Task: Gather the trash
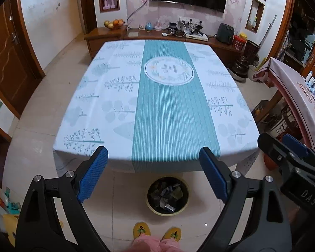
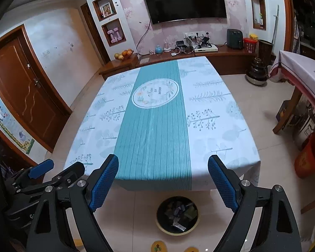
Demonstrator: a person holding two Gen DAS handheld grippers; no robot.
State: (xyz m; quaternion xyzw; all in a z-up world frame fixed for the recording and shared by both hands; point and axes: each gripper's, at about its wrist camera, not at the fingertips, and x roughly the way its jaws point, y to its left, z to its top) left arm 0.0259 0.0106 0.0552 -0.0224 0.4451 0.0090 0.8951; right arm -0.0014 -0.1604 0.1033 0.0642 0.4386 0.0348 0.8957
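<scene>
both claws, left claw (image 1: 153, 173) and right claw (image 2: 163, 181), gape released above a bin (image 1: 167, 196) of wrappers (image 1: 168, 195).

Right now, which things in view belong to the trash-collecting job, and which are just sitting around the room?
Belongs to the job:
- trash bin, on the floor at the table's near edge, wrappers inside
- left gripper, open, empty
- right gripper, open, empty
- table, no trash visible on its cloth

Just lying about:
- fruit bowl
- television
- air fryer
</scene>
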